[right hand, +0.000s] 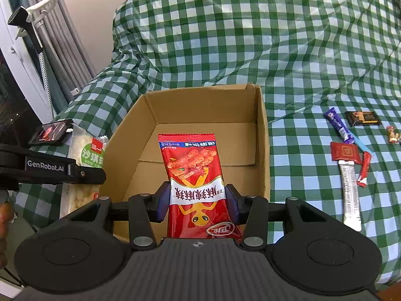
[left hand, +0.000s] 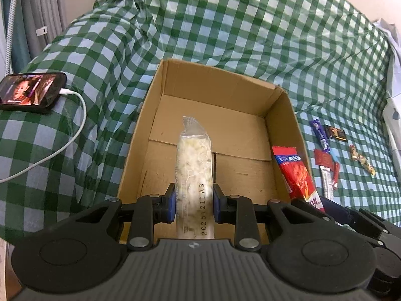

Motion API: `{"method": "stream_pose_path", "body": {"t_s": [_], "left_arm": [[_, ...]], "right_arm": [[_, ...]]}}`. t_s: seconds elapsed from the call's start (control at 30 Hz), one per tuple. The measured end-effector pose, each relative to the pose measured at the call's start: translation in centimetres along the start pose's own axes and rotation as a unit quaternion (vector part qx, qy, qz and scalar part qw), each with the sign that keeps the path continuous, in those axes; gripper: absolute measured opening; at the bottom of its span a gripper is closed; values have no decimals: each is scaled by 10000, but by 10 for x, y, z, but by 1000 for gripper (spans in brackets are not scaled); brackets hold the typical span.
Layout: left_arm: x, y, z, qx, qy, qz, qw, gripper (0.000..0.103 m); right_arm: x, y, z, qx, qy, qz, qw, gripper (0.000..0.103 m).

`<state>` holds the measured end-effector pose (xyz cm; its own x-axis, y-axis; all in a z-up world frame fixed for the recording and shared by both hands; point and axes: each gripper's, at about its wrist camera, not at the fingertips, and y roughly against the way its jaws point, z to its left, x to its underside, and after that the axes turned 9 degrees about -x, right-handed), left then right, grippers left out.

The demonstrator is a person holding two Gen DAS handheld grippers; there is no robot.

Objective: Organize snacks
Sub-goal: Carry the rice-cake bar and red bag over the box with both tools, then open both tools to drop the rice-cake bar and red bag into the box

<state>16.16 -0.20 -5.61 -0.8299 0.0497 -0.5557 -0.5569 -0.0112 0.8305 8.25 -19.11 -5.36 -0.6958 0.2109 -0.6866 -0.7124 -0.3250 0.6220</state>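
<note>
Left wrist view: at the left edge of the frame a phone (left hand: 32, 92) with a lit screen is seen lying on the green checked cloth (left hand: 225, 25), a white cable (left hand: 60, 140) plugged into it. In the centre an open cardboard box (left hand: 220, 95) is set on the cloth. The left gripper (left hand: 193, 200) is clamped on a clear snack packet (left hand: 194, 165), which is held lengthwise over the box floor, its sealed end pointing up the frame. At the box's right wall a red snack packet (left hand: 295, 173) is seen, held by the other tool at the lower right. Further right, loose snacks are spread on the cloth: a purple stick (left hand: 319, 133), a dark wrapped bar (left hand: 335, 133), a small red square sachet (left hand: 323, 159), a silver stick (left hand: 327, 180) and a gold-wrapped sweet (left hand: 363, 160).

Right wrist view: at the far left the phone (right hand: 50, 133) is visible, with the clear snack packet (right hand: 85, 155) beside it, partly hidden behind the black arm of the left tool. In the centre the right gripper (right hand: 198, 200) is closed on the red snack packet (right hand: 194, 175), held above the near part of the cardboard box (right hand: 263, 138). To the right, the purple stick (right hand: 338, 125), dark wrapped bar (right hand: 362, 118), small red square sachet (right hand: 344, 151) and silver stick (right hand: 351, 195) are seen lying on the green checked cloth (right hand: 250, 25).
</note>
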Motion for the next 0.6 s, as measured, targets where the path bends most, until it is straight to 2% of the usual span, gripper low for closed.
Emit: {"method": "stream_pose_path", "body": {"t_s": [0.43, 0.6], "left_arm": [[-13, -47, -10, -97, -108, 260, 9996, 31], [-19, -63, -15, -244, -183, 279, 9991, 31]], "right_arm": [[-8, -38, -19, -65, -110, 162, 9998, 48], [-11, -51, -23, -75, -179, 189, 9996, 48]]}}
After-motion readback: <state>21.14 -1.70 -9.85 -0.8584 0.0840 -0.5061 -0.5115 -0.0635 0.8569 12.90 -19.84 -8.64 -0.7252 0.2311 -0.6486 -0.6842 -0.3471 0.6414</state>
